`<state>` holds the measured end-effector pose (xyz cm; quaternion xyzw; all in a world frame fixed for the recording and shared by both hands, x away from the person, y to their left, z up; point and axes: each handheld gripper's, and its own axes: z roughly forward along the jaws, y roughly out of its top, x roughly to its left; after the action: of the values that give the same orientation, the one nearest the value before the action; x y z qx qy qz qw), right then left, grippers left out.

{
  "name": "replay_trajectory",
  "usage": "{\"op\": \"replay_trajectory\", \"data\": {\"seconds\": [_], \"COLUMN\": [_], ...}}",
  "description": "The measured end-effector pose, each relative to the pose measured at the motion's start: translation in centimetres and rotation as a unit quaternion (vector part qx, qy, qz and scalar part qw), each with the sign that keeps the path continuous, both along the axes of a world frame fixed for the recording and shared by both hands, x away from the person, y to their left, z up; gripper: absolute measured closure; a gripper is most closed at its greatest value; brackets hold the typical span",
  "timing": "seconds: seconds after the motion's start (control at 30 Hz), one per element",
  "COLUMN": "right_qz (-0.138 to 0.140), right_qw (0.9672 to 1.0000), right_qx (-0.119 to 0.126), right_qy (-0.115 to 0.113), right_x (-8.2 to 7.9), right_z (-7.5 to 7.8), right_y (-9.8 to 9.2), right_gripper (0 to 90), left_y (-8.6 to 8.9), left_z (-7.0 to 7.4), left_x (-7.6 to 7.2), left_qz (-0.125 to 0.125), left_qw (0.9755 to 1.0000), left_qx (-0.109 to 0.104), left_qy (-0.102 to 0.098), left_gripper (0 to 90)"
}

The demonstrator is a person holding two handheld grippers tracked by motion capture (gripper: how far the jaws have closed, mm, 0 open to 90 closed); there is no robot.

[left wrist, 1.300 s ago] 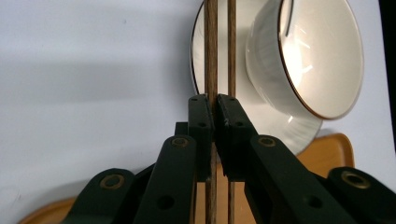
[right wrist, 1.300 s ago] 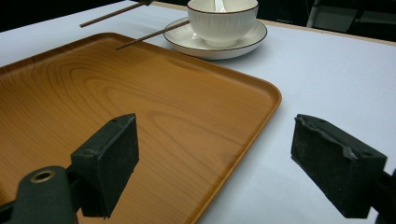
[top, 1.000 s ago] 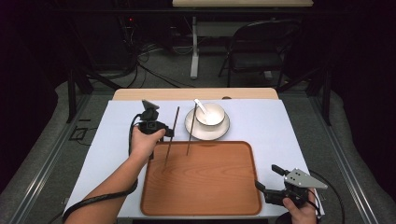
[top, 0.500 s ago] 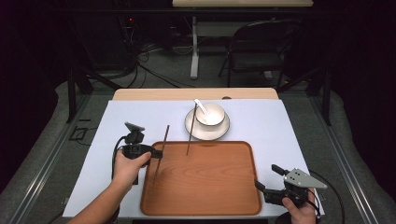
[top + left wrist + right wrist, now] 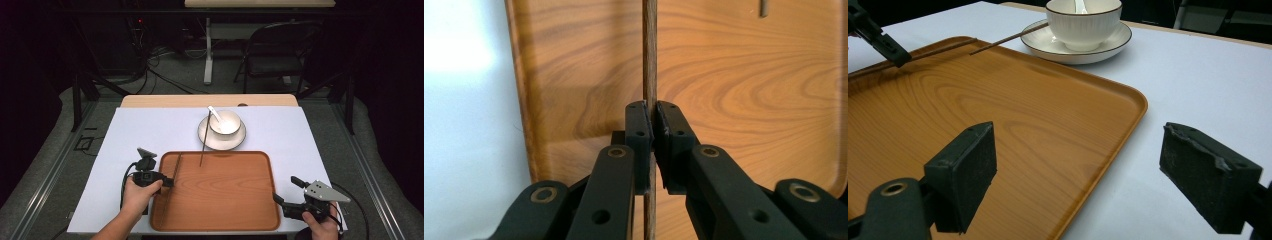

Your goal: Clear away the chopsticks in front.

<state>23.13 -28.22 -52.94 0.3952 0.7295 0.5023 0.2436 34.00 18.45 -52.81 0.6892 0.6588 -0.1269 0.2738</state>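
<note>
Two chopsticks: one (image 5: 649, 55) clamped in the left gripper (image 5: 167, 181) over the tray (image 5: 220, 210); the other (image 5: 202, 150) leaning on the saucer (image 5: 204, 137).
Right gripper (image 5: 287, 192): jaws apart, empty.
Risk: the thin stick may twist or slip.

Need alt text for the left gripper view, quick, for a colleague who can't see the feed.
The left gripper is shut on a chopstick, which runs straight up the frame over the wooden tray. White table shows at left, beyond the tray's rim.

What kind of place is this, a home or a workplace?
Probably a lab or studio set up for recording, not a home: a table under a white sheet, cables on the floor, dark surroundings, and a folding chair behind.
</note>
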Motion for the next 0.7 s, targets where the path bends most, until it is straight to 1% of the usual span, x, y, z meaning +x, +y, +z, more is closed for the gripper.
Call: {"op": "replay_trajectory", "data": {"seconds": [0.03, 0.2, 0.23, 0.33, 0.47, 0.53, 0.7], "right_qz": [0.000, 0.000, 0.000, 0.000, 0.001, 0.001, 0.001], "right_qw": [1.0000, 1.0000, 1.0000, 1.0000, 1.0000, 1.0000, 1.0000], "right_qx": [0.000, 0.000, 0.000, -0.001, 0.000, -0.001, -0.001], "right_qy": [0.000, 0.000, -0.001, -0.002, -0.001, -0.001, -0.002], "right_x": [-0.01, 0.00, -0.01, -0.02, -0.02, -0.01, -0.03], "right_z": [0.00, 0.00, 0.00, 0.00, 0.00, 0.00, 0.00], "right_y": [0.00, -0.02, -0.02, -0.03, -0.01, -0.02, -0.02], "right_gripper": [14.8, 14.8, 14.8, 14.8, 14.8, 14.8, 14.8], "left_y": [-0.03, -0.33, -0.37, -0.48, -0.68, -0.77, -0.91], "left_z": [-0.10, -0.43, -0.51, -0.56, -0.67, -0.74, -0.82], "left_x": [0.05, 0.32, 0.36, 0.45, 0.51, 0.52, 0.48], "left_qz": [-0.004, -0.003, -0.002, -0.003, -0.004, -0.008, -0.006], "left_qw": [1.0000, 1.0000, 1.0000, 0.9999, 0.9999, 0.9999, 0.9999], "left_qx": [0.002, 0.005, 0.006, 0.005, 0.012, 0.010, 0.011], "left_qy": [0.002, 0.006, 0.003, 0.009, 0.007, 0.009, 0.009], "left_gripper": [84.6, 84.5, 84.5, 84.5, 84.4, 84.1, 83.8]}}
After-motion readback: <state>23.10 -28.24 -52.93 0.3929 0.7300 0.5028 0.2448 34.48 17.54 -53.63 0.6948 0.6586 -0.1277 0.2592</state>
